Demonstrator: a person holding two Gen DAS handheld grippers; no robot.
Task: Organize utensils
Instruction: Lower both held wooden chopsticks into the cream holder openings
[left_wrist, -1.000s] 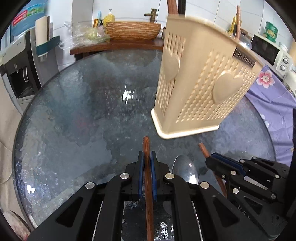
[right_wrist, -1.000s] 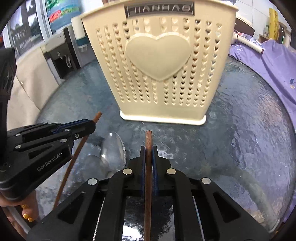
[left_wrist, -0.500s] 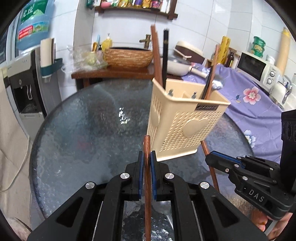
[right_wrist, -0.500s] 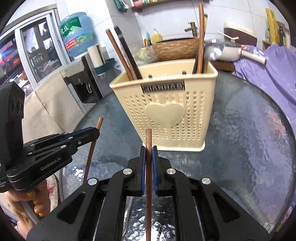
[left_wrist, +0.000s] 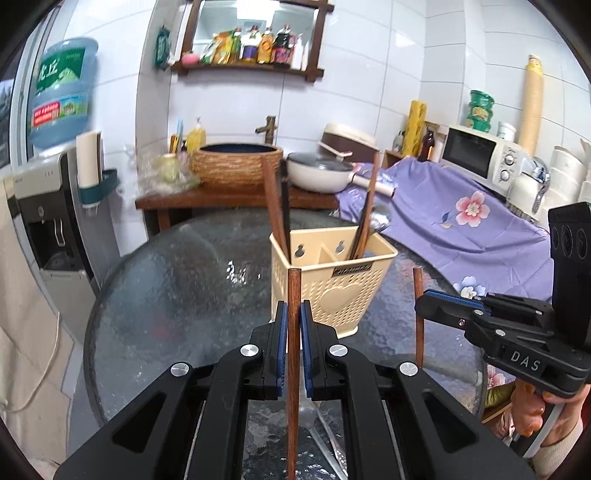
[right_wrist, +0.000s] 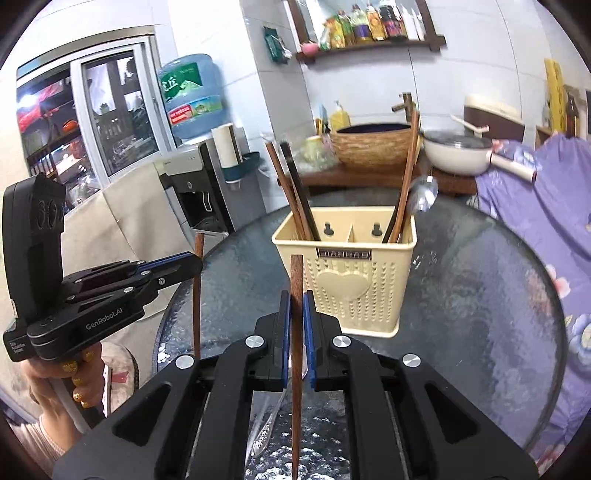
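A cream utensil holder (left_wrist: 332, 284) (right_wrist: 351, 273) stands on the round glass table (left_wrist: 184, 295) and holds chopsticks and a metal spoon (right_wrist: 423, 194). My left gripper (left_wrist: 291, 321) is shut on an upright brown wooden chopstick (left_wrist: 293, 295), raised above the table in front of the holder. My right gripper (right_wrist: 296, 314) is shut on a second brown chopstick (right_wrist: 296, 277), also upright. Each gripper shows in the other's view, left (right_wrist: 184, 266) and right (left_wrist: 428, 299). A metal spoon (right_wrist: 266, 424) lies on the table below the grippers.
A purple flowered cloth (left_wrist: 461, 221) covers the counter to the right, with a microwave (left_wrist: 480, 155). A water dispenser (left_wrist: 48, 221) stands left. A woven basin (left_wrist: 236, 162) and a white pan (left_wrist: 321, 173) sit on a wooden shelf behind the table.
Both grippers have lifted up and back from the table with their chopsticks, which now stand upright. The holder now looks farther away and lower.
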